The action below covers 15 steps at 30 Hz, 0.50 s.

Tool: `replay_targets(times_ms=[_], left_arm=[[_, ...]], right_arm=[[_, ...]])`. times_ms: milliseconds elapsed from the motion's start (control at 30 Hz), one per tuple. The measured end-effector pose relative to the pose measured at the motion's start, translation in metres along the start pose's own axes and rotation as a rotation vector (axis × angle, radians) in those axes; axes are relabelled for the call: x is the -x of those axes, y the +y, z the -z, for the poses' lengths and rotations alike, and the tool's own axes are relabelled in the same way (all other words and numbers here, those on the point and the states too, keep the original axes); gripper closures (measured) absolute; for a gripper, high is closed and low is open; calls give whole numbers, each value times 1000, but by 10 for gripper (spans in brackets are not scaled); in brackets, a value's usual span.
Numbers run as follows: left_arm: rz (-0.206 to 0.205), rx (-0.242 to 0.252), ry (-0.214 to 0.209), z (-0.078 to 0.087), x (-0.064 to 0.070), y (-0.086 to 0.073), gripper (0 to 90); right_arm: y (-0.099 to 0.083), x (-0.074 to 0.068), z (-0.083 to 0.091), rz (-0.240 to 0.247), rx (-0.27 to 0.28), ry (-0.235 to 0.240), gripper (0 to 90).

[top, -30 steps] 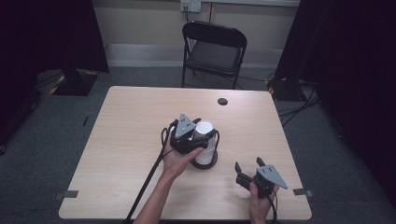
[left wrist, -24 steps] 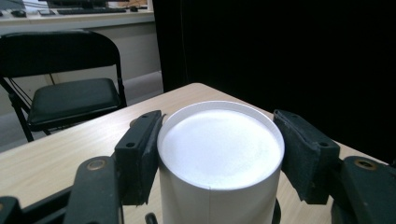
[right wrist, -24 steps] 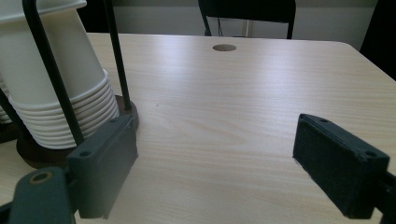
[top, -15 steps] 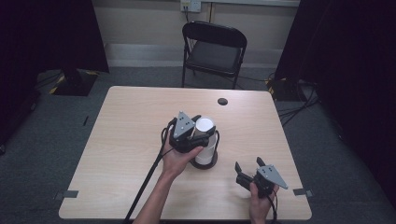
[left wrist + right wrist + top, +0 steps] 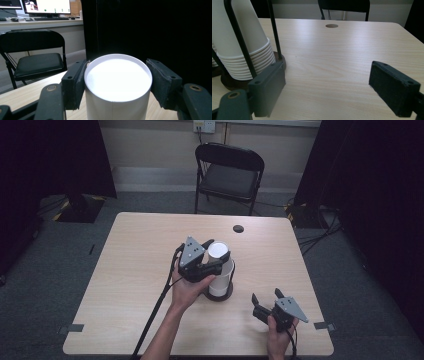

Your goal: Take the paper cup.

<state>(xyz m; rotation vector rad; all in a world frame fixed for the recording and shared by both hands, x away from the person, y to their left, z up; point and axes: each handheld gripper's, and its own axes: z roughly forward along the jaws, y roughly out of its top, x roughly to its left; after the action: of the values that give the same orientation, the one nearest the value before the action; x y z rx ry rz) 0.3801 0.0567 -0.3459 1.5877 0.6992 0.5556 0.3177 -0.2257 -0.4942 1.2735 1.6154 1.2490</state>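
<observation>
A stack of upside-down white paper cups [image 5: 220,279] stands in a holder with a dark round base [image 5: 220,296] and thin black rods, near the table's middle. My left gripper [image 5: 217,255] is shut on the top cup [image 5: 218,251]. In the left gripper view its pads [image 5: 75,80] press against both sides of that cup [image 5: 117,82]. My right gripper [image 5: 265,296] is held low at the front right of the table, open and holding nothing. The right gripper view shows the cup stack [image 5: 242,50] and base [image 5: 227,83] to the left of the open right gripper [image 5: 327,87].
A small dark hole [image 5: 238,228] sits in the light wooden table [image 5: 130,270] near its far edge. A black folding chair [image 5: 227,175] stands behind the table. Black curtains hang on both sides, and a desk with monitors [image 5: 45,6] is seen beyond.
The left gripper and the top cup have edged slightly upward in the high view. The right gripper has stayed where it was.
</observation>
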Motion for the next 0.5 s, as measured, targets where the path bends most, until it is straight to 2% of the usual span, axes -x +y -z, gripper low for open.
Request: replay_targets(times_ms=[200, 333, 500], left_arm=[[11, 25, -21, 9, 1, 3, 354], [45, 41, -34, 18, -1, 0, 353], [51, 43, -30, 28, -2, -2, 354]], right_arm=[[0, 0, 0, 0, 0, 0, 131], [0, 0, 0, 2, 0, -1, 131], [0, -1, 0, 4, -7, -3, 131]])
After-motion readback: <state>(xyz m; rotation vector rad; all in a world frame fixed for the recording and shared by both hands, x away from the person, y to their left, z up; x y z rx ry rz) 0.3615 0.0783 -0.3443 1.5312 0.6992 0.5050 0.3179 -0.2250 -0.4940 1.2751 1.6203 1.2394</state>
